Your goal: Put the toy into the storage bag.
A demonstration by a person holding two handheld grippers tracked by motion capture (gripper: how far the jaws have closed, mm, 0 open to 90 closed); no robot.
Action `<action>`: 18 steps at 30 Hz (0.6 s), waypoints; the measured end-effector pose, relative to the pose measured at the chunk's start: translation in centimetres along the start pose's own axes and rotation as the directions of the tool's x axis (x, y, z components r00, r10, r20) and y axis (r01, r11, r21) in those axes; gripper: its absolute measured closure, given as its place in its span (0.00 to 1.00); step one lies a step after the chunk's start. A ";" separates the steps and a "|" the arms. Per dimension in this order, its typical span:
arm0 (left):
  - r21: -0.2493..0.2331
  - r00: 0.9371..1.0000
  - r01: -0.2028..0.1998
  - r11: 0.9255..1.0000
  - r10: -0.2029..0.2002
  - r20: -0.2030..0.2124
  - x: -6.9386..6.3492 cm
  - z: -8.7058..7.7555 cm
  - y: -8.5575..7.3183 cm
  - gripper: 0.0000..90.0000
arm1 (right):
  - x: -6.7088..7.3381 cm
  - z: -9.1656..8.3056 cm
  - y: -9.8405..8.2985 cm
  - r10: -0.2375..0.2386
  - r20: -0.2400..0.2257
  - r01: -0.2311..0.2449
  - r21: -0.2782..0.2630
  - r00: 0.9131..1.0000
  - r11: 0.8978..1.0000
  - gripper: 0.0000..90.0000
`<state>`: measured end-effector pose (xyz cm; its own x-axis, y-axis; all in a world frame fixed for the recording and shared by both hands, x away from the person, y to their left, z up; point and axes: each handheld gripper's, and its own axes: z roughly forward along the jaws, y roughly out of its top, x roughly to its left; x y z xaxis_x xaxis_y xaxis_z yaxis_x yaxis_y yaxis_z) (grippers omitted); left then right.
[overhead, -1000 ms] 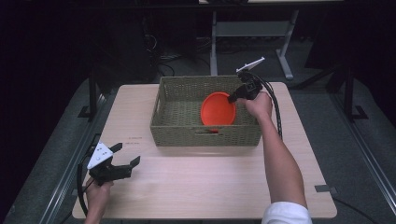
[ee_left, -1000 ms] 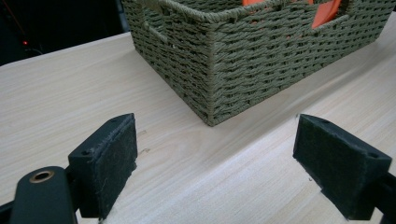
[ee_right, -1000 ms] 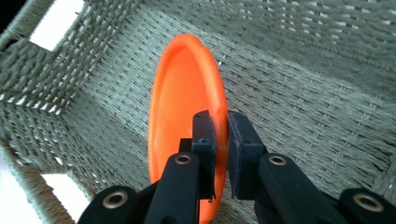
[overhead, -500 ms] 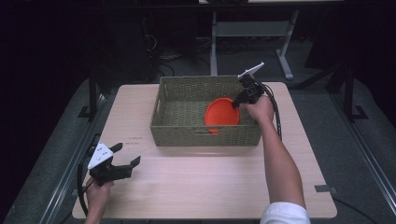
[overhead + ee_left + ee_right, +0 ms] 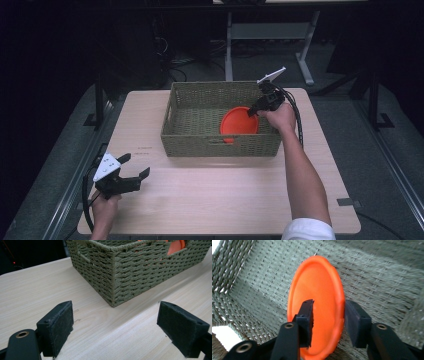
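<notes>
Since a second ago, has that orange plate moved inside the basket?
Yes. The orange plate has dropped lower against the basket, toward its near wall. The right gripper has just been opening, its jaws either side of the plate's rim.

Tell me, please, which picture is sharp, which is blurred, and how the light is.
High view: bright pale wooden table, dark surroundings. Left gripper view: green woven basket sharp and evenly lit. Right gripper view: basket weave blurred, round orange plastic plate clearer, with an overexposed white patch at the left edge.
</notes>
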<state>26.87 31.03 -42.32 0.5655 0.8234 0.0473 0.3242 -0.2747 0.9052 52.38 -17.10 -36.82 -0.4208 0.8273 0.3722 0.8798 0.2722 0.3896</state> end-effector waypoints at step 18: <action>0.008 1.000 -0.004 1.000 0.004 0.019 -0.2 0.2 0.2 0.15 | -0.1 -2.4 -1.8 -0.036 -0.095 0.027 -0.094 0.995 0.995 0.53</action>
<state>26.94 30.73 -42.26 0.5808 0.8129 0.0434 0.3279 -0.2824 0.9015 50.32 -18.84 -35.48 -0.4714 0.7664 0.4364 0.8434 0.2471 0.4771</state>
